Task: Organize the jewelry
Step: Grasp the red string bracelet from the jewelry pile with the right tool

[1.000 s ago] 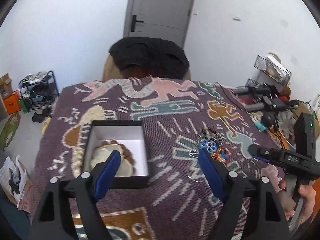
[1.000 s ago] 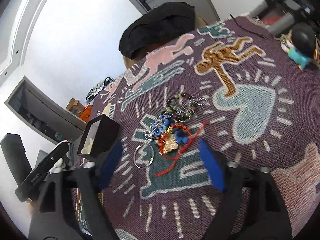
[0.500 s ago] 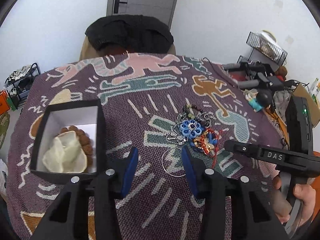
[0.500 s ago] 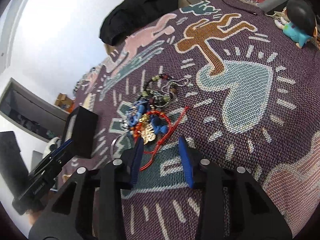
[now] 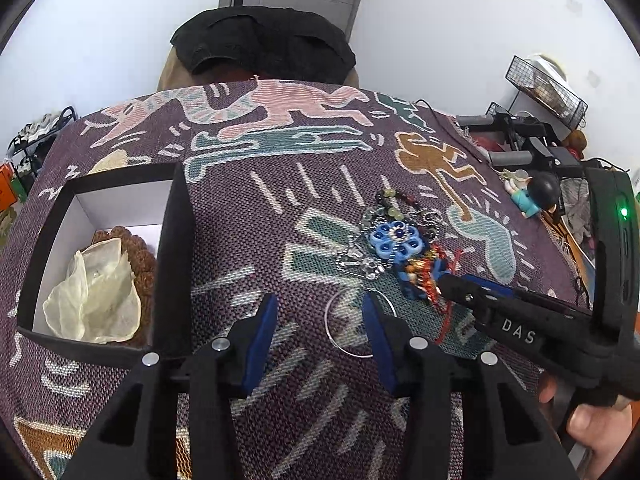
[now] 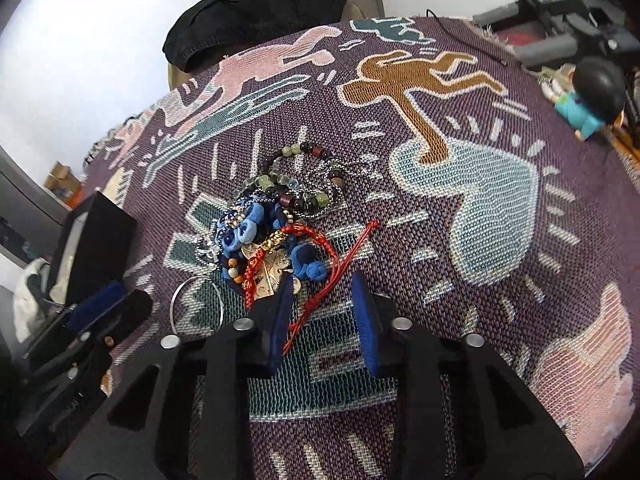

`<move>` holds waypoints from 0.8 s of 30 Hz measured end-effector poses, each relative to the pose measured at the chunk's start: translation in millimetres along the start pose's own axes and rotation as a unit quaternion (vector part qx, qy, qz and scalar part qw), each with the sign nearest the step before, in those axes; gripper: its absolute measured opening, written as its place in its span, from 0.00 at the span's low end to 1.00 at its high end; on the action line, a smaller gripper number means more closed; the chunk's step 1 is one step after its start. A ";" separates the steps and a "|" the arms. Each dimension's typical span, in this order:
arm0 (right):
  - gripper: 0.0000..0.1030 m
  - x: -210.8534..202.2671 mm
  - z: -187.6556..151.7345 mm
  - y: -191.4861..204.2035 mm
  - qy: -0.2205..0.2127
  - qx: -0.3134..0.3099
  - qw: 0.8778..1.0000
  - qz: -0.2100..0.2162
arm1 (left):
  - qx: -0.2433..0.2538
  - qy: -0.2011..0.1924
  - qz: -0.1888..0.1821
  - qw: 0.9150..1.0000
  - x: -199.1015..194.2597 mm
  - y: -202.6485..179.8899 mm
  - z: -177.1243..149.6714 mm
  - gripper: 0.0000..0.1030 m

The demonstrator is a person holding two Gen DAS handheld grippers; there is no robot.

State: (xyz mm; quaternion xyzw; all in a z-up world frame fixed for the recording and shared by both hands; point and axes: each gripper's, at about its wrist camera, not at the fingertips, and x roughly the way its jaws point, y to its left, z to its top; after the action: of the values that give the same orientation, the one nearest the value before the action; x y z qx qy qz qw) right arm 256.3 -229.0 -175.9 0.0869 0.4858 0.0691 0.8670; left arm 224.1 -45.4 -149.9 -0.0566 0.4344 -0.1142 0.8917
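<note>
A heap of jewelry (image 5: pixel 394 246) lies on the patterned purple cloth (image 5: pixel 280 152): a blue flower piece, a bead bracelet (image 6: pixel 298 184), a red cord bracelet (image 6: pixel 320 256) and a thin silver ring (image 5: pixel 340 326). My left gripper (image 5: pixel 318 308) is open over the cloth, its right finger above the silver ring. My right gripper (image 6: pixel 322 292) is open at the near edge of the heap, with the red cord's tail between its fingers. A black box (image 5: pixel 172 248) with a white lining stands at the left and holds brown beads and a pale crumpled piece (image 5: pixel 96 296).
A black garment (image 5: pixel 264 46) hangs over a chair at the table's far side. A small doll (image 5: pixel 534 196), black tools and a wire basket (image 5: pixel 546 90) crowd the right edge. A shoe rack (image 5: pixel 36 136) stands at the far left by the wall.
Both grippers have narrowed their fingers and moved in toward the jewelry heap. The left one went right, away from the box. The right one came down onto the red cord.
</note>
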 end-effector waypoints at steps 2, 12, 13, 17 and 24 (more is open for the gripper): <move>0.10 0.6 -3.3 2.2 -0.007 -0.019 1.000 -0.024 | 0.003 0.001 0.002 1.000 0.8 -0.6 0.1 0.41; 0.06 -16.6 -9.6 -33.0 -0.013 0.018 0.999 0.040 | 0.032 0.020 0.021 0.999 16.9 -18.3 -0.3 0.41; 0.06 -19.6 -10.0 -37.1 -0.015 0.025 0.998 0.048 | 0.031 0.023 0.023 0.999 19.6 -18.0 -0.3 0.41; 0.06 -38.3 -9.5 -57.2 -0.035 0.054 0.995 0.081 | 0.024 0.033 0.023 0.999 24.2 -14.9 -0.9 0.37; 0.06 -62.7 -9.9 -77.3 -0.062 0.072 0.989 0.116 | 0.045 0.042 0.048 0.997 31.1 -21.4 -2.6 0.34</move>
State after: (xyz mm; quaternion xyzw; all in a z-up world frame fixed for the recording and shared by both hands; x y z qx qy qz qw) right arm 218.1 -316.3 -145.7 0.2095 0.4214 0.1283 0.8730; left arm 237.3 -74.0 -170.9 0.0094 0.4682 -0.0931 0.8787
